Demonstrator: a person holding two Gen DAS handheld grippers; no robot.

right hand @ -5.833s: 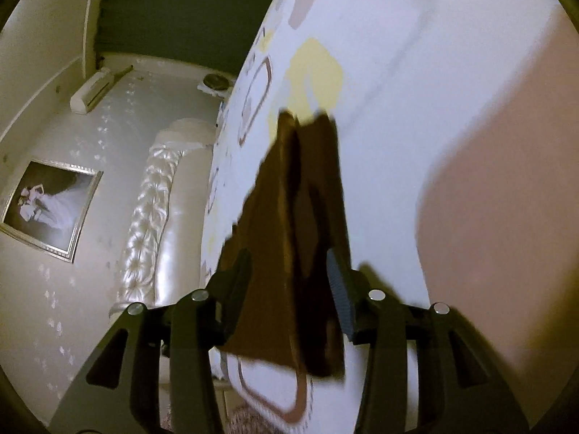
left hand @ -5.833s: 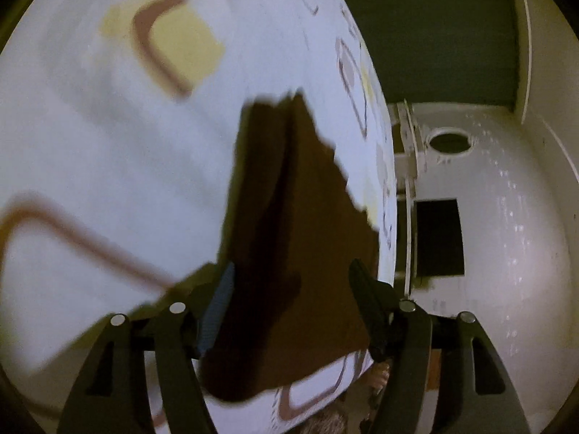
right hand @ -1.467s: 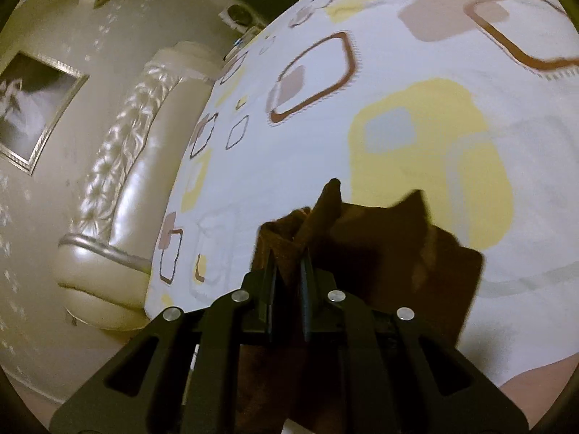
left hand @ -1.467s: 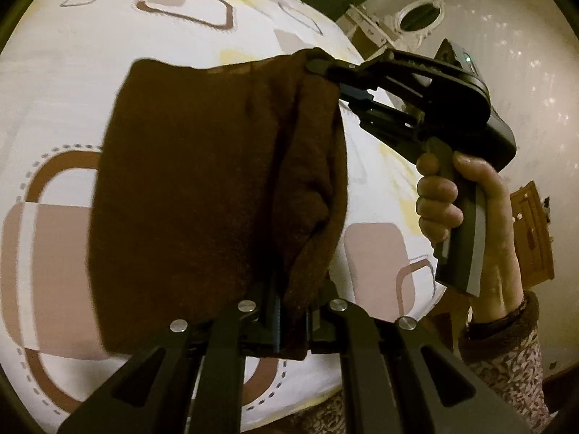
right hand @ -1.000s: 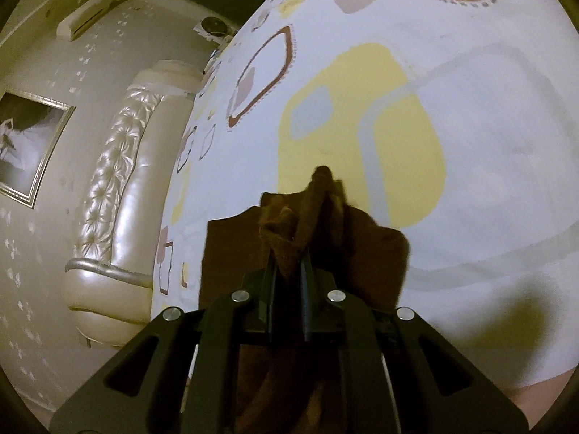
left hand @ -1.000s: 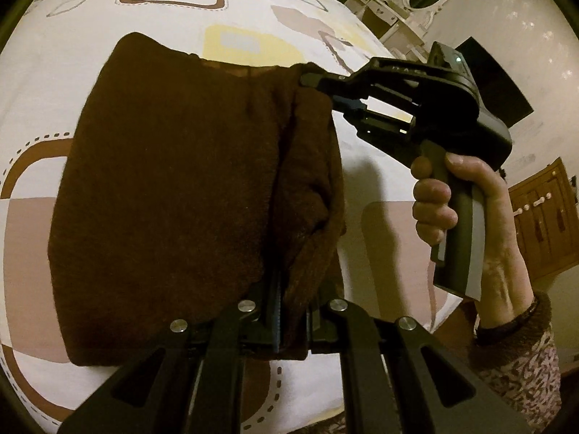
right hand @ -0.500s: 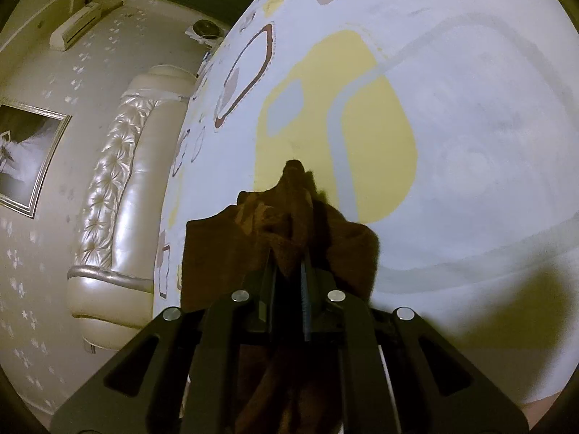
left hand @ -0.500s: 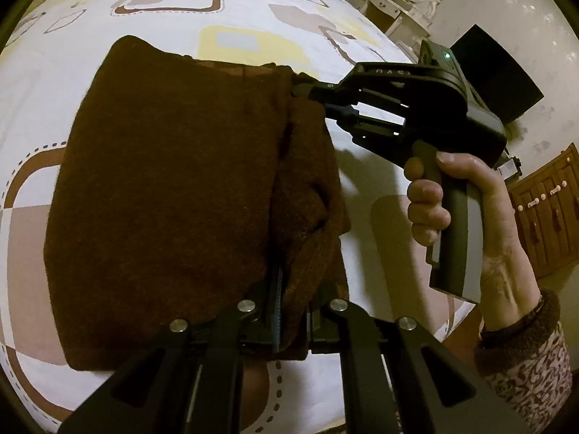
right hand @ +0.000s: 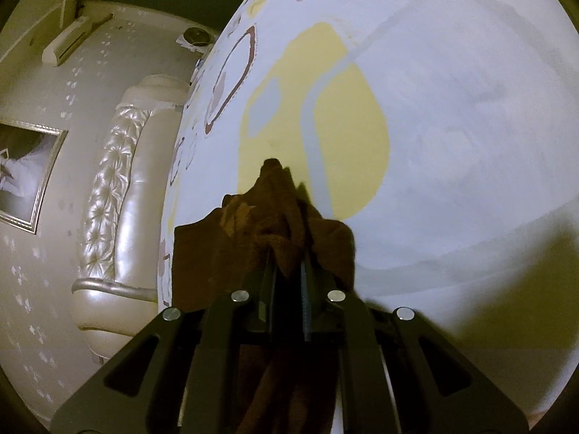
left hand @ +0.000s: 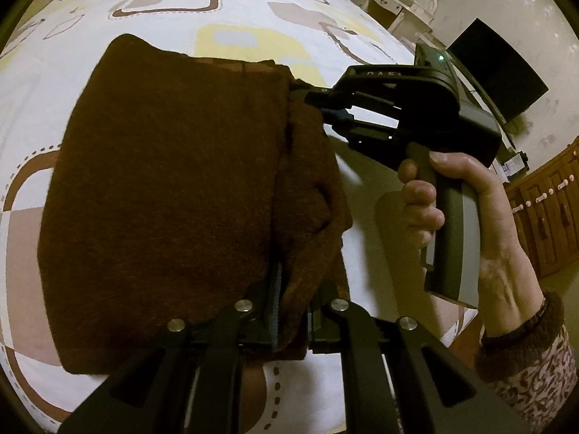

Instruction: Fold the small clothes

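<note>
Both grippers, left [left hand: 289, 300] and right [left hand: 311, 99], pinch the cloth [left hand: 163, 188]. They likely hold its edge from 6 to 1 o'clock to lay the fold flat on the bed [left hand: 253, 11].

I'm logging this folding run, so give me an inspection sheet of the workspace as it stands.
Surface: bed sheet, white with brown and yellow squares.
Job's things: brown garment, folded, mostly lying on the sheet.
Clutter: nothing seen.
Grippers: left gripper shut on the garment's near edge; right gripper shut on its far corner.
Cables: nothing seen.
Surroundings: padded headboard, framed picture, dark screen, wooden cabinet.
</note>
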